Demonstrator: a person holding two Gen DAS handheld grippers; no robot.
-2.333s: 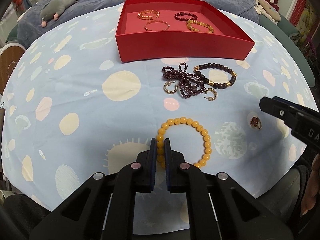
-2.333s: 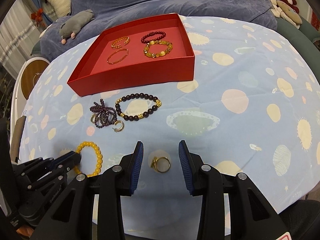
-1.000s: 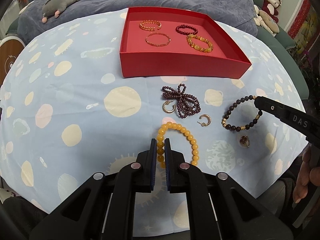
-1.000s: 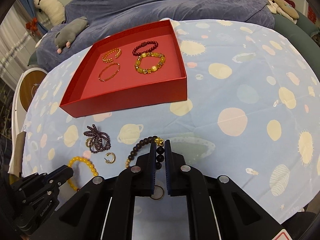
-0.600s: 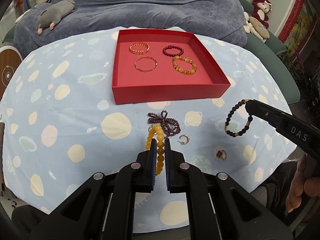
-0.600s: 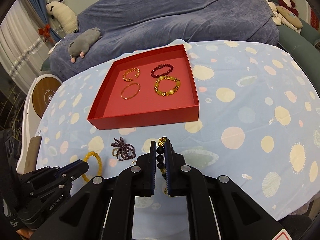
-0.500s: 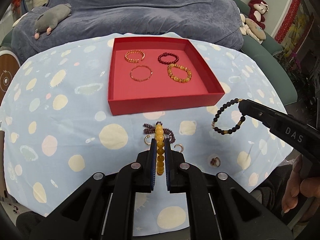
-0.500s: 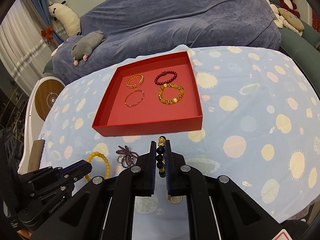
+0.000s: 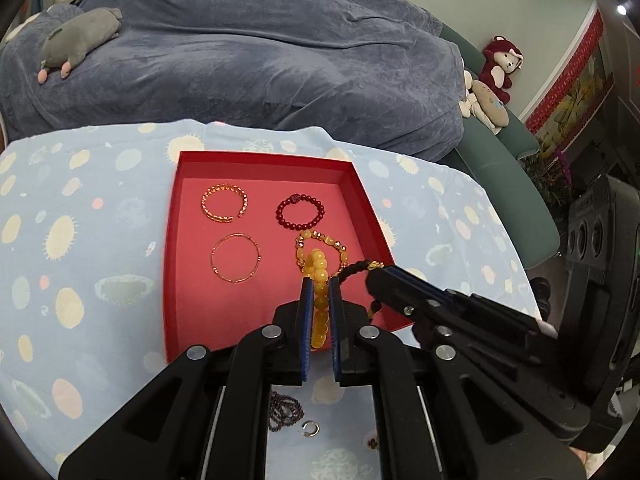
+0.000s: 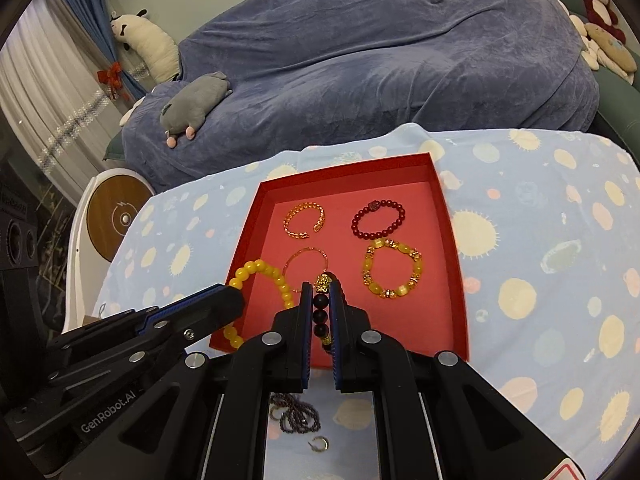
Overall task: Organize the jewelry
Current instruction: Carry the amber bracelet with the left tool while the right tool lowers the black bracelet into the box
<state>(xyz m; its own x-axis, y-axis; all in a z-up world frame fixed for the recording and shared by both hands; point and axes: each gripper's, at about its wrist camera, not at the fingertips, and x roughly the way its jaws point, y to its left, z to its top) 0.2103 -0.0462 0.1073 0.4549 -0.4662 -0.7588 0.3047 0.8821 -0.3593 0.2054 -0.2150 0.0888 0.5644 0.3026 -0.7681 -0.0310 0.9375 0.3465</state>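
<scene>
- We carry the yellow bead bracelet [image 9: 319, 280] clamped in the left tongs [image 9: 319, 312], and the dark bead bracelet [image 10: 321, 312] with its gold charm clamped in the right tongs [image 10: 320, 312]; both jaw pairs are shut on their beads
- Change: a moment ago both bracelets hung over the bare cloth short of the red tray [image 9: 176, 240]; now both hang above the tray's near half, the two tongs side by side and close together
- The tray already holds four pieces: gold open cuff [image 9: 224, 208], dark red bead bracelet [image 9: 300, 212], thin gold bangle [image 9: 235, 258], amber and gold bracelet [image 10: 392, 268]
- The yellow bracelet sits in front of the amber one in the left view; from the right view it hangs over the tray's near-left corner
- Our reading: transport is nearly done; lowering and release come next. Free floor remains in the near row, so we would set them down apart from the bangle to avoid overlap
- Left behind on the cloth, near side of the tray: purple bead strand [image 10: 296, 412], a hoop earring [image 10: 320, 444], a small ring with a red stone [image 9: 373, 443]; the task is not finished
- Surface: desk under a pale blue cloth [image 10: 540, 280] with cream and pink spots, lying flat
- Room: a blue throw covers a sofa [image 10: 380, 60] behind; grey plush toy [image 10: 196, 106] on it, red plush bear [image 9: 500, 64] at the far right, curtains [image 10: 36, 92] at the left
</scene>
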